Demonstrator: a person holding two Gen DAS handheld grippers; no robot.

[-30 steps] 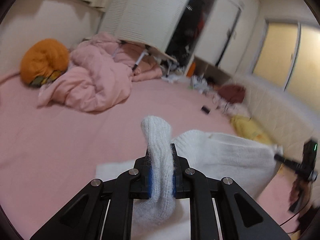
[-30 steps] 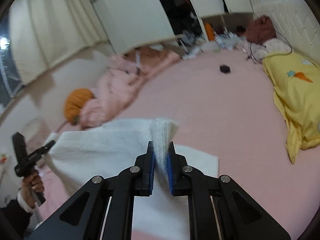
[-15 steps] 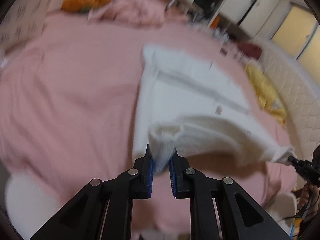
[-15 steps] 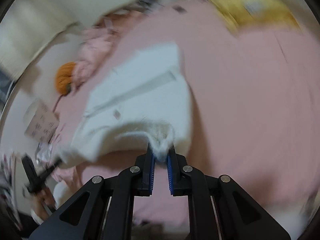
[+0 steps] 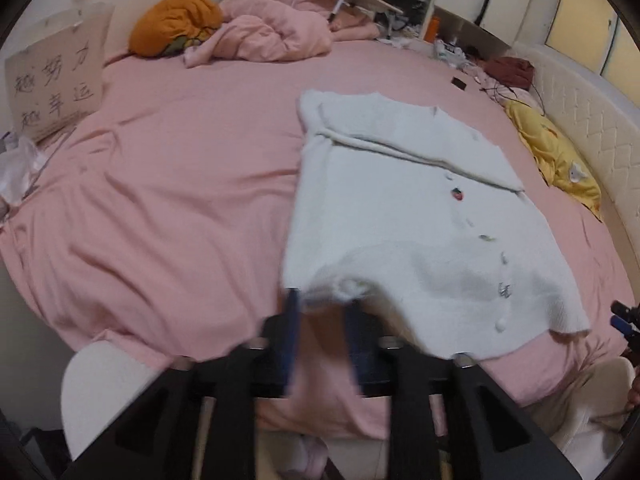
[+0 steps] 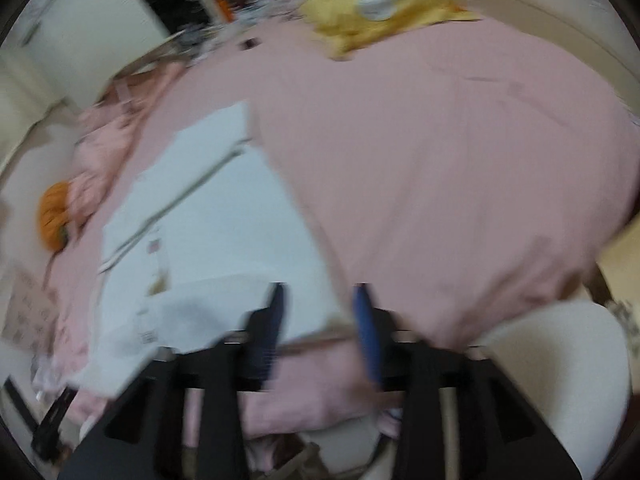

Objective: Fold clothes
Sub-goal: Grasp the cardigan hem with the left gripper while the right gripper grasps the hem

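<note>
L wrist view: white knit cardigan (image 5: pixel 420 216) spread flat on pink bed (image 5: pixel 180 184), hem at near edge; left gripper (image 5: pixel 320 312) fingers apart, empty. R wrist view (blurred): right gripper (image 6: pixel 320 320) likewise apart. Probably soft, light, floppy; pinch at hem corners.

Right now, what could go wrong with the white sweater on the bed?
The white sweater lies with its near hem at the edge of the pink bed, so it might slide off. Its near corner looks bunched, so the next fold may come out crooked. Both grippers' jaws are open, so nothing is holding it.
</note>
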